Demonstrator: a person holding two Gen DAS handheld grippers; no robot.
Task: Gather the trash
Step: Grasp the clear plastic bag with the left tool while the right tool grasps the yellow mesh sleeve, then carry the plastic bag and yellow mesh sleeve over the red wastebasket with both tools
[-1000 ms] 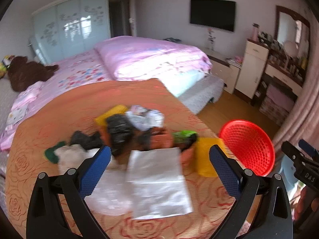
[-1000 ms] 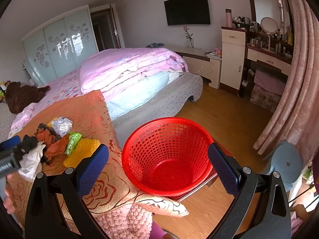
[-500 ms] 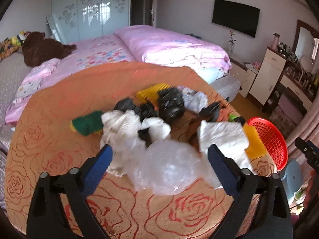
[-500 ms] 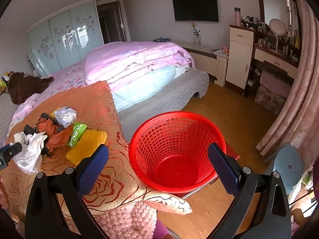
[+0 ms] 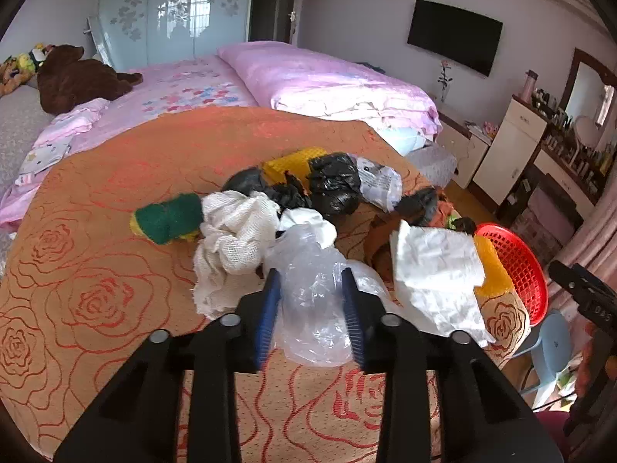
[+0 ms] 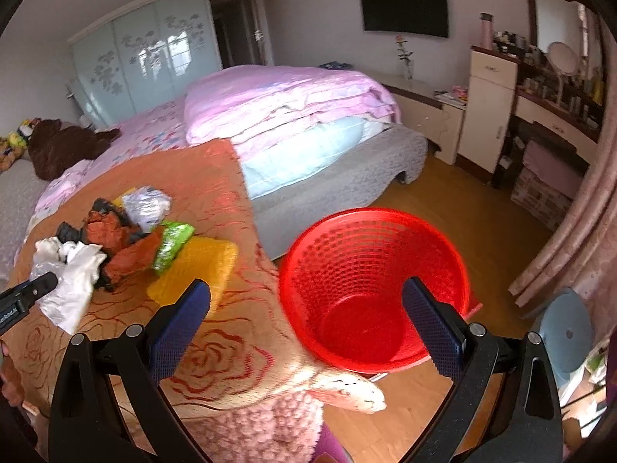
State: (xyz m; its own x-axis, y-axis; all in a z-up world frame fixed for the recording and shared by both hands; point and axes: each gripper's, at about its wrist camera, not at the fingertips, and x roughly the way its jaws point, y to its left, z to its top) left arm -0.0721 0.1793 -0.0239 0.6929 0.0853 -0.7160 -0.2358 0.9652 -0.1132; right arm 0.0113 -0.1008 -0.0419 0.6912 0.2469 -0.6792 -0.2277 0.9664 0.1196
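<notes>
A heap of trash lies on the orange rose blanket (image 5: 96, 289): a clear plastic bag (image 5: 312, 301), white mesh cloth (image 5: 235, 231), green sponge (image 5: 169, 220), black bags (image 5: 333, 185), white paper (image 5: 435, 266) and a yellow sponge (image 6: 200, 266). My left gripper (image 5: 310, 273) is closing, and its blue pads press the clear plastic bag from both sides. The red mesh basket (image 6: 370, 254) stands on the floor past the blanket's right edge, with nothing visible inside. My right gripper (image 6: 304, 289) hangs open above the blanket edge and the basket rim, holding nothing.
A pink quilt (image 6: 285, 104) is folded on the bed behind the blanket. On the floor right of the basket stands a blue stool (image 6: 567, 332). A cream cabinet (image 6: 493, 108) and a cluttered dresser line the right wall, with a curtain beside them.
My left gripper moved in over the pile, and its jaws went from wide open to narrow around the clear plastic bag. The right gripper drifted a little, bringing the basket closer.
</notes>
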